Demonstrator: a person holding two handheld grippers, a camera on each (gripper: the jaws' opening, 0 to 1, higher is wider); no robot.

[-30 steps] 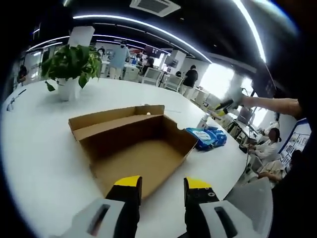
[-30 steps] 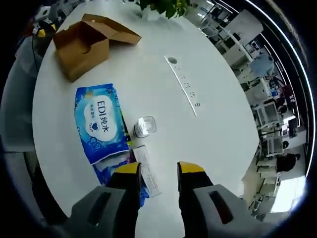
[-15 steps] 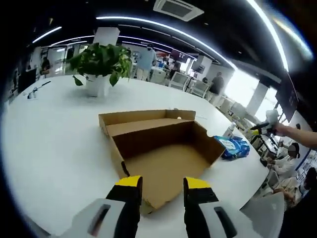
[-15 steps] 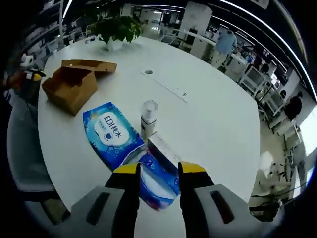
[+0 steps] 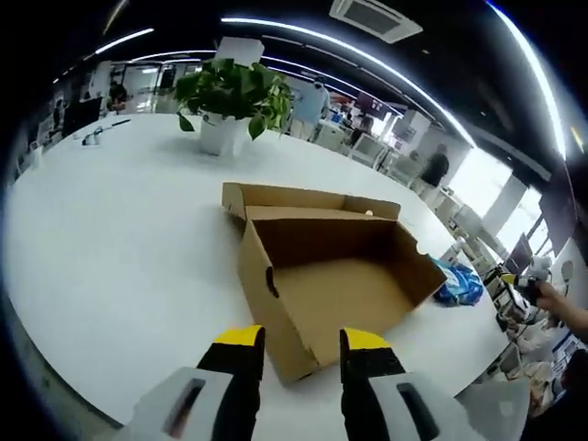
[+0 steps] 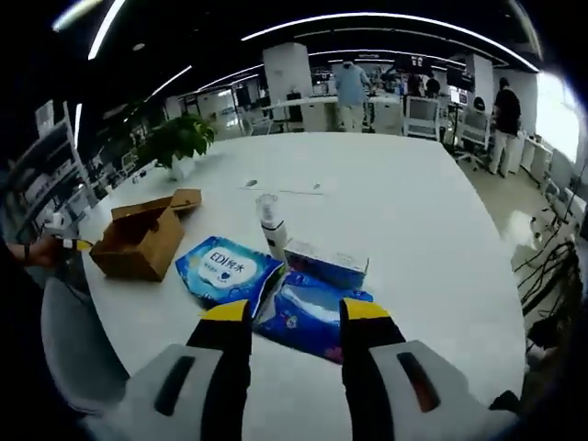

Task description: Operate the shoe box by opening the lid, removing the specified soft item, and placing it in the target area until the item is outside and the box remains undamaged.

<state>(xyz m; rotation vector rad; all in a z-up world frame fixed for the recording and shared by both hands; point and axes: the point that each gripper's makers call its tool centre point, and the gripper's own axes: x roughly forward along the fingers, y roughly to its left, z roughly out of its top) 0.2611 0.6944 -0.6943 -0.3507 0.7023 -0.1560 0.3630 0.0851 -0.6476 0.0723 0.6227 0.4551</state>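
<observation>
Now the left gripper (image 5: 296,338), jaws apart and empty, has swung closer over the open, emptied box (image 5: 322,280), while the right gripper (image 6: 287,312), also apart, has pulled back from the blue pack (image 6: 223,269) lying on the surface (image 6: 413,220), so removal looks done.

You get bright ceiling strip lights (image 5: 367,50) glaring off the white desk (image 5: 110,239); far edges bend, perhaps slightly blurred.

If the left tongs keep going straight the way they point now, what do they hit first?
Most likely the near corner of the open shoe box, right ahead of the left tongs; depth is hard to judge.
</observation>
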